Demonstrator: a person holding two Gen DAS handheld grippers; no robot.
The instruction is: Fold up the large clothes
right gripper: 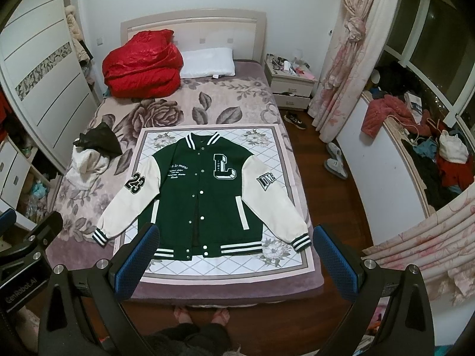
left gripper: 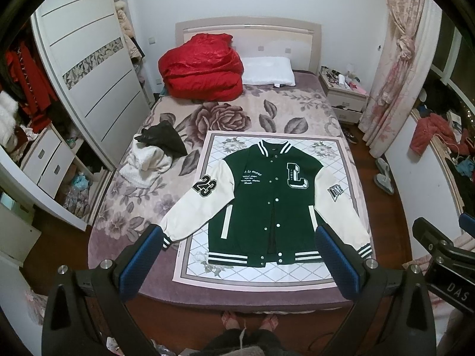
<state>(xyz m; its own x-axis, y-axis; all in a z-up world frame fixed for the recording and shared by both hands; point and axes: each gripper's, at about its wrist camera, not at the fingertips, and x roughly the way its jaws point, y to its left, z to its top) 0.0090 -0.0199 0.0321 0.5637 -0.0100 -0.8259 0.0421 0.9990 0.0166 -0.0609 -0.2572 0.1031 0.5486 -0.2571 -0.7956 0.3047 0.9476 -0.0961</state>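
Observation:
A green varsity jacket with cream sleeves lies flat and face up on a quilted mat at the foot of the bed, sleeves spread outward. It bears a big "L" patch and a "23" patch. My left gripper hovers open above the jacket's hem, blue pads wide apart and holding nothing. My right gripper is likewise open and held above the hem, toward the right cuff. Each gripper shows at the edge of the other's view.
A red quilt and white pillow sit at the headboard. Black and white clothes are heaped left of the mat. A wardrobe stands left, a nightstand and curtain right. The person's feet stand at the bed's foot.

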